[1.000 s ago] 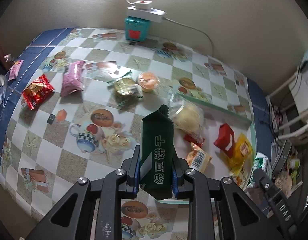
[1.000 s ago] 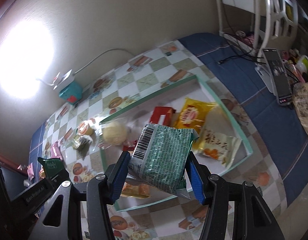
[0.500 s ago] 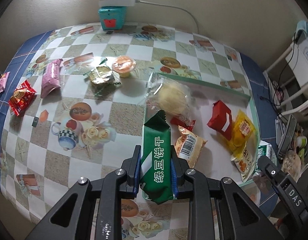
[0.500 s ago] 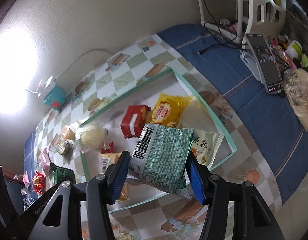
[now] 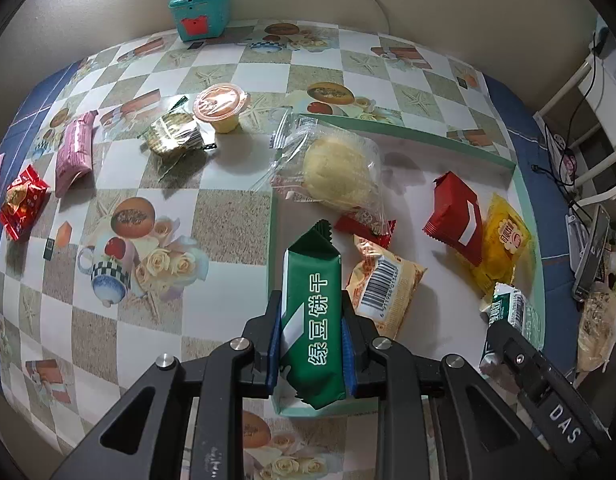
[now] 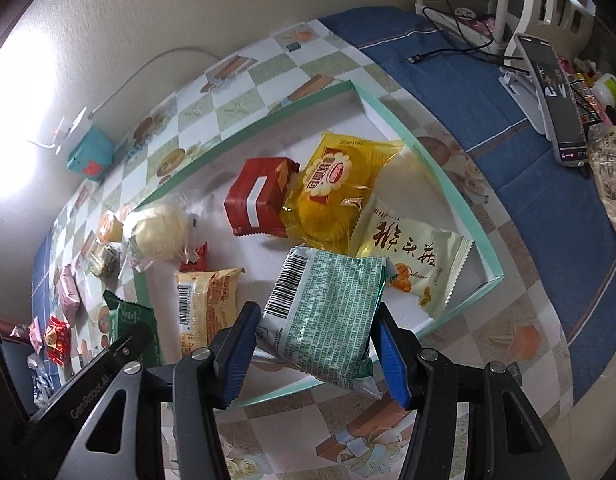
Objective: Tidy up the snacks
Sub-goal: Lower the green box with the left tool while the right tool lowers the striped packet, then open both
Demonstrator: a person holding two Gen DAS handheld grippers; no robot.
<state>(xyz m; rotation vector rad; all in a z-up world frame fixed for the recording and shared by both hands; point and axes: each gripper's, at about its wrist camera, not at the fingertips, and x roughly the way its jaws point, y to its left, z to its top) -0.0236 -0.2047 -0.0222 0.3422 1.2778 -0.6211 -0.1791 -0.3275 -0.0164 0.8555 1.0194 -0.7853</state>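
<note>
With the left gripper (image 5: 311, 332) clamped on the green biscuit pack (image 5: 312, 320) and the right gripper (image 6: 313, 344) on the green-and-white packet (image 6: 327, 312), both over the tray (image 6: 451, 196), each should release low onto bare floor.

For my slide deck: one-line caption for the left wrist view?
Left gripper holds a green biscuit pack over the near edge of the snack tray.

— How many snack packets (image 5: 455, 214) do you count in the tray (image 5: 525, 200)?
— I count six lying inside, two more in my grippers (image 5: 311, 336), six left out on the table (image 5: 236, 216)
</note>
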